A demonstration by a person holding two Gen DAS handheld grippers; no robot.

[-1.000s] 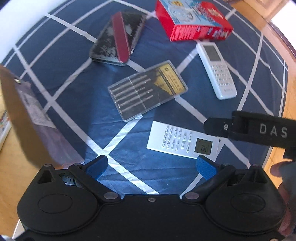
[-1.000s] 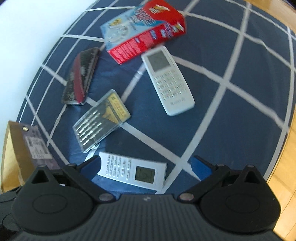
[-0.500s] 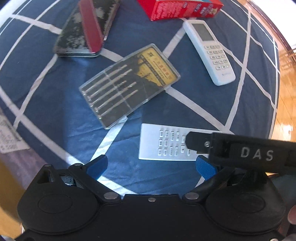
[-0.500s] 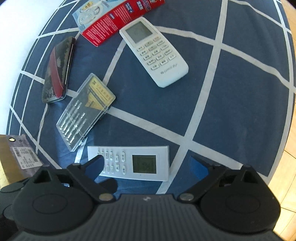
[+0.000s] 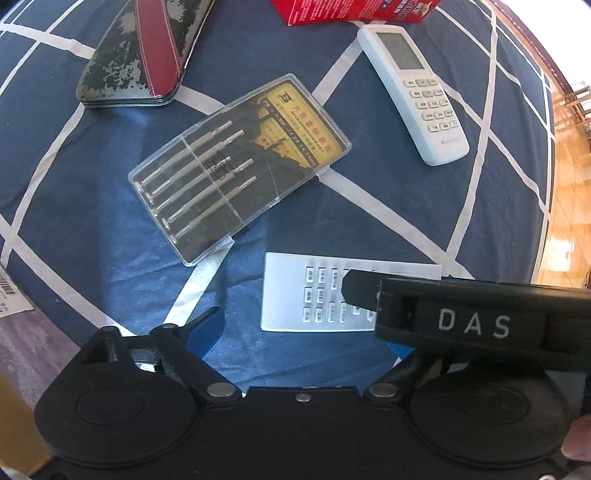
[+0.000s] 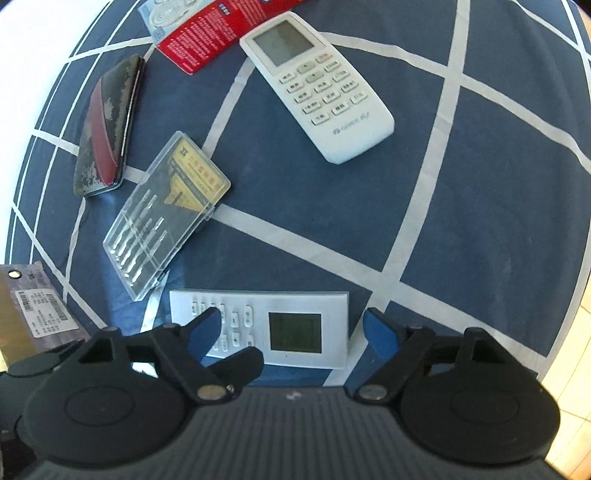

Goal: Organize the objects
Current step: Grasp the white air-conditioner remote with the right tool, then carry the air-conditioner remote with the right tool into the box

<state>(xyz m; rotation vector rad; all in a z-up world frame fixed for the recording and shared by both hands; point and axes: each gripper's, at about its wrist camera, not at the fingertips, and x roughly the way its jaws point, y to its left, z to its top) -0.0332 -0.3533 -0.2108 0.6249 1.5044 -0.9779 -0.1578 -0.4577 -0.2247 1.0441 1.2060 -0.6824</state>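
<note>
A flat silver remote (image 6: 280, 328) with a small screen lies on the blue cloth. My right gripper (image 6: 291, 332) is open, its blue pads on either side of the remote's screen end. In the left wrist view the same remote (image 5: 295, 291) is partly hidden under the right gripper's black finger marked DAS. My left gripper (image 5: 299, 332) is open and empty just short of the remote; its right pad is hidden. A clear case of small screwdrivers (image 5: 236, 166) lies beyond, also in the right wrist view (image 6: 166, 214).
A long white remote (image 6: 317, 88) lies further out, also in the left wrist view (image 5: 413, 92). A red box (image 6: 214, 29) and a black-and-red case (image 6: 107, 125) lie at the far side. A brown tagged package (image 6: 33, 310) sits at the left edge.
Both grippers have moved forward and down toward the silver remote. The right gripper's pads now straddle it, and its finger covers more of the remote in the left wrist view.
</note>
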